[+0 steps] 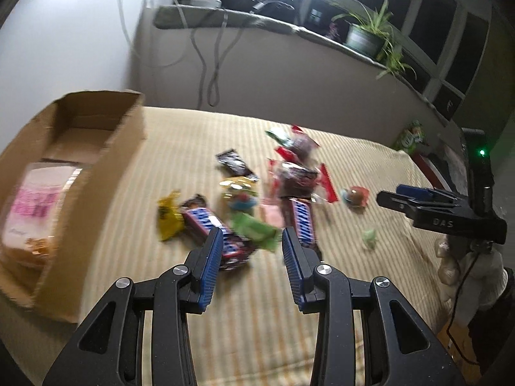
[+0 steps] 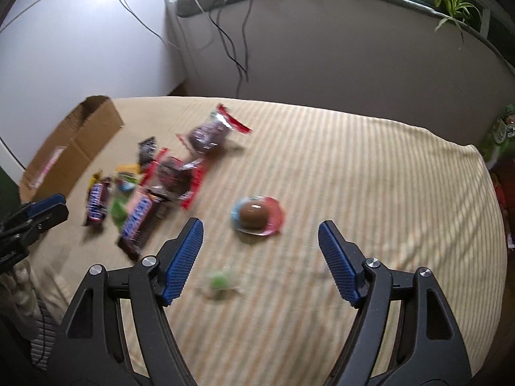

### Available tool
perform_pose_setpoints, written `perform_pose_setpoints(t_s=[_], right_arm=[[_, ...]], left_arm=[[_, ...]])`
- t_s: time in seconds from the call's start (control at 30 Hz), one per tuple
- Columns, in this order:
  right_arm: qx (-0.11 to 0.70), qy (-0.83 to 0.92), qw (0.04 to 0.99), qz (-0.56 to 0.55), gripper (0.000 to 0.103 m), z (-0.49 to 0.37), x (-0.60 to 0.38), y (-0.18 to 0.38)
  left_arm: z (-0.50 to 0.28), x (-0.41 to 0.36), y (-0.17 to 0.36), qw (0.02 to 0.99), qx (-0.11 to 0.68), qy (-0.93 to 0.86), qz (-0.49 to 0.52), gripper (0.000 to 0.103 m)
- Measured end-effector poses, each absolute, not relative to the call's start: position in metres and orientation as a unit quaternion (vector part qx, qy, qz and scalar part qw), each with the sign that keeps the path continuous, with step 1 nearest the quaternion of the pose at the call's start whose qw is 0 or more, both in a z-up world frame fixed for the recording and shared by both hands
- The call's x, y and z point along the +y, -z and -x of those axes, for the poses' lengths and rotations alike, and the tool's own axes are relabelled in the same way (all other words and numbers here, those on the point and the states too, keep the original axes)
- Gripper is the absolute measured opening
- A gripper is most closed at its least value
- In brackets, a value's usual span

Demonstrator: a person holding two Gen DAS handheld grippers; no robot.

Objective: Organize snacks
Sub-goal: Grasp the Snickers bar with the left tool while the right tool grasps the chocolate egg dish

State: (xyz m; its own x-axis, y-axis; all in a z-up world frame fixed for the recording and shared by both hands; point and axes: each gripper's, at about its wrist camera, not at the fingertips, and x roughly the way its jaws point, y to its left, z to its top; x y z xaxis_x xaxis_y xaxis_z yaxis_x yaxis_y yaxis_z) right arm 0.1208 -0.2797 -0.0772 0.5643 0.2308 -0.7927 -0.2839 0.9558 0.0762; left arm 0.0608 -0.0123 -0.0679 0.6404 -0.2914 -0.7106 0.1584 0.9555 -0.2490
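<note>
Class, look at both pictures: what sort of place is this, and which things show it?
Probably a bedroom at home: a bed under a striped sheet, a window ledge with a potted plant, and cables hanging down the wall.

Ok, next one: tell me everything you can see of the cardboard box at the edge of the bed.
The open brown cardboard box sits at the far left corner of the striped beige bedcover, upright, with its top open and a flap standing up at the far end. Its walls look like plain corrugated board, slightly dented along the rim. Inside lies a pale packet with pink lettering, too blurred to read. No claw touches it, and the scattered snack wrappers lie apart from it, to its right.
</note>
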Motion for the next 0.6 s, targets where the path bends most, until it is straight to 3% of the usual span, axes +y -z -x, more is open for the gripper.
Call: perform_pose_setpoints(t_s=[0.1,0.47,0.6], right_arm=[[0.445,-0.149,0.882,0.045,0.068,-0.124,-0.282,0.083],[0.46,-0.188,0.864,0.076,0.06,-0.144,-0.258,0.103],[0.469,-0.192,0.859,0.077,0.054,-0.15,-0.254,0.11]], left_arm=[[-0.067,-0.028,0.074,0.895,0.416,0.14,0.079,0.035],[-0.089,-0.067,0.094,0.881,0.443,0.153,0.056,0.035],[-0.097,-0.074,0.099,0.879,0.449,0.151,0.045,0.03]])
